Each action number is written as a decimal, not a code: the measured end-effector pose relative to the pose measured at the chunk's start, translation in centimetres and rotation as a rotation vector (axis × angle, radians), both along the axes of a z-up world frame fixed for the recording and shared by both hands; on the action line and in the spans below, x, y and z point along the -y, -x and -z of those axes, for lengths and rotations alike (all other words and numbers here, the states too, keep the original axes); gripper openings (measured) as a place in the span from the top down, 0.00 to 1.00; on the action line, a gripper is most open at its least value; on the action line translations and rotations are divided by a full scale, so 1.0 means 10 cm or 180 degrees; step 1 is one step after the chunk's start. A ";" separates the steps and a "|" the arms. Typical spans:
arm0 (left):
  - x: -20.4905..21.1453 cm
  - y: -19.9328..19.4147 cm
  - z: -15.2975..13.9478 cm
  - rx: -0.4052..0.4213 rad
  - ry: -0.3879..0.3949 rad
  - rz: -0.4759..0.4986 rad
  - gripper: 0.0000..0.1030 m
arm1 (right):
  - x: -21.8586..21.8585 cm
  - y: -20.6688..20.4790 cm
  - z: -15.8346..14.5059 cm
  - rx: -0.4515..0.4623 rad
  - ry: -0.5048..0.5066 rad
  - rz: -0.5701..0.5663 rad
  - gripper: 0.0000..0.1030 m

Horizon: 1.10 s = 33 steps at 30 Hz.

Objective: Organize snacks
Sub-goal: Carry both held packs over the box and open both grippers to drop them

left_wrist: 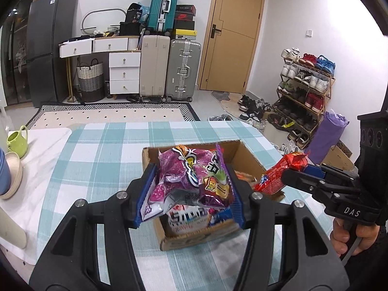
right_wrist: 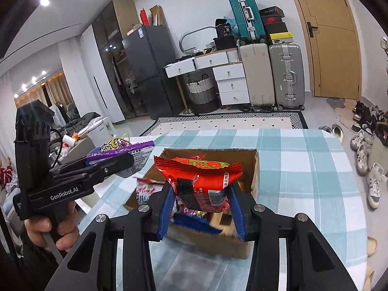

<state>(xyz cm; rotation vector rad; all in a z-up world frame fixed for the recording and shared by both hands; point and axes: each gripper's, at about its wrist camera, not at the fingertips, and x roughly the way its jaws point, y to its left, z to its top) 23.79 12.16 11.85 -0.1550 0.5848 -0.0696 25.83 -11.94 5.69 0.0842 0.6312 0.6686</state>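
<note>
Purple foil, crumpled and printed with yellow and white script too distorted to read, fills the left tongs (left_wrist: 188, 194): this purple snack bag (left_wrist: 194, 181) is pinched between the blue ribbed pads (left_wrist: 145, 201) and hangs over the near half of the cardboard box (left_wrist: 245, 155). Right tongs (right_wrist: 201, 208) pinch a red snack packet (right_wrist: 201, 181) above the same box, whose far wall (right_wrist: 211, 154) stands behind the packet. On the packet's back, a black barcode panel and a vertical strip of Chinese characters show, too small to read; its front carries a yellow emblem with red characters. "DAS" is moulded in white on the right tool's body in the left wrist view; "GenRobot.AI" is printed on the left tool's body in the right wrist view.

Inside the box, the held bags hide most of the contents. A white packet with bold dark lettering (left_wrist: 186, 215) and a blue wrapper (right_wrist: 194, 220) are partly visible, their text blurred. The box rests on the worktop, covered by a teal-and-white checked cloth (left_wrist: 109, 150). A lime-green watering can (left_wrist: 17, 140) and stacked bowls (left_wrist: 9, 177), cut off by the frame edge, sit at the worktop's left end. Shoeboxes (left_wrist: 184, 15) stacked by the far wall bear logos too small to read with confidence.
</note>
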 end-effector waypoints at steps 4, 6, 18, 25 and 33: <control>-0.02 -0.24 0.02 -0.0018 -0.0033 -0.0012 0.50 | -0.07 -0.16 0.03 -0.0005 0.0076 0.0041 0.58; 0.03 -0.34 0.08 -0.0044 -0.0050 -0.0008 0.50 | -0.11 -0.21 0.05 0.0014 0.0135 0.0068 0.58; 0.18 -0.78 0.46 -0.0205 -0.0193 -0.0001 0.50 | -0.27 -0.49 0.31 0.0060 0.0369 0.0135 0.58; 0.22 -1.02 0.68 -0.0288 -0.0217 -0.0026 0.50 | -0.31 -0.61 0.45 0.0108 0.0500 0.0173 0.58; 0.21 -1.21 0.95 -0.0397 -0.0293 -0.0056 0.49 | -0.32 -0.69 0.56 0.0045 0.0530 0.0137 0.58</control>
